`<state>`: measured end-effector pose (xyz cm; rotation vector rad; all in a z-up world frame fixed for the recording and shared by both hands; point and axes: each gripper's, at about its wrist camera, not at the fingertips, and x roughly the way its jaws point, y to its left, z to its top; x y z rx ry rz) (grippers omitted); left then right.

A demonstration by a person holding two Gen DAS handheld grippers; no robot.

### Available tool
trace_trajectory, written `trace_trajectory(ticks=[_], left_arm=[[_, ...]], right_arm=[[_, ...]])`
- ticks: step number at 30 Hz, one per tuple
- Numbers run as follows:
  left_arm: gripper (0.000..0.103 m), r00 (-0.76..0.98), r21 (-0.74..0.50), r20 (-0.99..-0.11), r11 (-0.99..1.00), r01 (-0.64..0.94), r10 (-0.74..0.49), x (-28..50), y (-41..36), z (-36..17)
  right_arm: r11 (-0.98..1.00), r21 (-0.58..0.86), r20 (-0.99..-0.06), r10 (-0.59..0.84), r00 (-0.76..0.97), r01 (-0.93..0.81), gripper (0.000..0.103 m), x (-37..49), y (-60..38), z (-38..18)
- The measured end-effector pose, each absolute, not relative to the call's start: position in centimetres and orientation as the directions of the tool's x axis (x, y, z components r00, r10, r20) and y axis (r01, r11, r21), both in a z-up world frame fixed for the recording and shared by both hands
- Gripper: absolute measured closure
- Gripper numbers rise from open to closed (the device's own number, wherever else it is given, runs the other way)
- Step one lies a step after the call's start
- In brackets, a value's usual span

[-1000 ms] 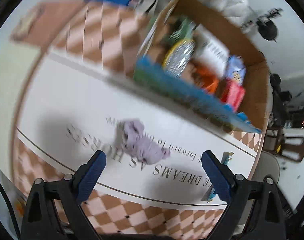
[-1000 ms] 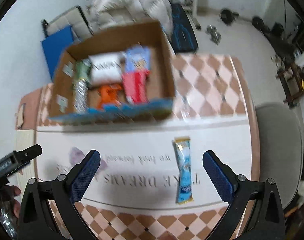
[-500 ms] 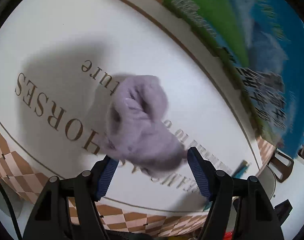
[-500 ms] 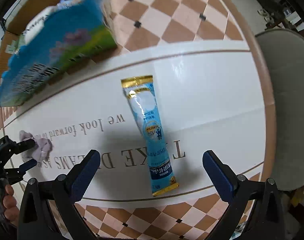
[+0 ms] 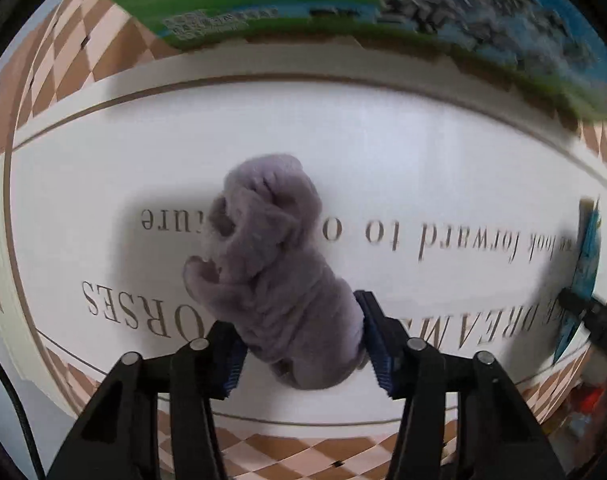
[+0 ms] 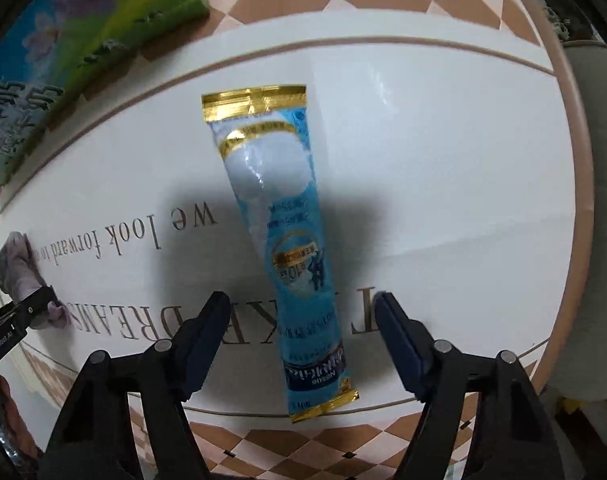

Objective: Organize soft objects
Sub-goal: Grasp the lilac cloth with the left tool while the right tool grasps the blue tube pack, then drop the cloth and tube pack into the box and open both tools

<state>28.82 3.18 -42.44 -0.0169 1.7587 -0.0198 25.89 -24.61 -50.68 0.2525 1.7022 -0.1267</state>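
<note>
A: How many soft things lie on the tabletop (image 6: 443, 168)?

B: Two: one lilac plush (image 5: 271, 264) and one blue sachet (image 6: 281, 240) with gold ends.

A: Any writing?

B: The tabletop reads "we look forward to" and "DREAMS", upside down. The sachet's print is too small to read.

A: The grippers?

B: The left hand-held gripper (image 5: 303, 344) is clenched on the plush's near end. The right hand-held gripper (image 6: 299, 336) is released, straddling the sachet's lower half without touching it.

A: Anything nearby?

B: One box (image 6: 63, 52), printed green and blue, behind.
</note>
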Motion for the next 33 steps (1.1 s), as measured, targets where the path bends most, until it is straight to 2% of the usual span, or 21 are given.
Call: trace_trajectory(ticks=[4,5,6,7,8,11,14,20,23,25,28,33], left_arm=[[0.052,-0.163,-0.03,-0.986,0.998,-0.059,-0.039,28.8,4.0,-42.4],[0.061,-0.148,-0.02,-0.989,0.998,-0.06,-0.028,28.8,4.4,-42.2],[0.063,-0.135,-0.023,-0.99,0.998,-0.056,-0.031,28.8,5.2,-41.7],[0.063,-0.132,-0.031,-0.991,0.998,-0.057,-0.038,28.6,5.2,-41.5],[0.064,-0.127,-0.027,-0.991,0.998,-0.055,-0.034,28.2,5.1,-41.2],[0.064,-0.08,-0.014,-0.997,1.0,-0.003,-0.014,26.6,3.5,-39.0],[0.064,-0.024,-0.088,-0.996,0.995,0.043,-0.087,25.6,1.9,-34.3],[0.064,0.156,-0.171,-0.969,0.975,0.145,-0.193,29.9,-0.2,-22.7],[0.064,0.202,-0.135,-0.965,0.975,0.175,-0.17,35.7,-1.3,-19.9],[0.064,0.198,-0.111,-0.969,0.978,0.176,-0.145,39.1,-1.4,-20.1],[0.064,0.101,-0.115,-0.986,0.978,0.174,-0.133,43.9,-1.5,-22.9],[0.064,0.002,-0.042,-0.999,0.984,0.176,-0.043,46.9,-0.7,-27.9]], right_arm=[[0.978,0.024,-0.993,0.048,-0.109,0.209,0.03,26.4,-23.4,-51.1],[0.979,0.016,-0.995,0.037,-0.098,0.205,0.033,26.4,-23.1,-51.0],[0.98,0.016,-0.996,0.033,-0.084,0.198,0.046,26.3,-22.7,-51.0],[0.983,0.012,-0.997,0.026,-0.071,0.184,0.07,26.2,-22.2,-50.8],[0.985,0.011,-0.998,0.022,-0.064,0.171,0.082,26.2,-21.7,-50.6],[0.988,0.055,-0.996,0.065,-0.065,0.147,0.086,25.9,-20.7,-50.6],[0.986,0.12,-0.991,0.125,-0.04,0.115,0.087,25.6,-19.7,-48.9],[0.965,0.262,-0.959,0.257,0.116,0.027,0.087,26.5,-18.1,-38.9],[0.956,0.292,-0.936,0.291,0.2,-0.021,0.087,28.3,-17.6,-33.7],[0.956,0.289,-0.925,0.291,0.245,-0.044,0.087,30.5,-17.7,-30.7],[0.978,0.205,-0.93,0.209,0.301,-0.045,0.087,37.1,-19.4,-27.6],[0.995,0.102,-0.965,0.098,0.244,0.005,0.087,44.8,-19.0,-29.8]])
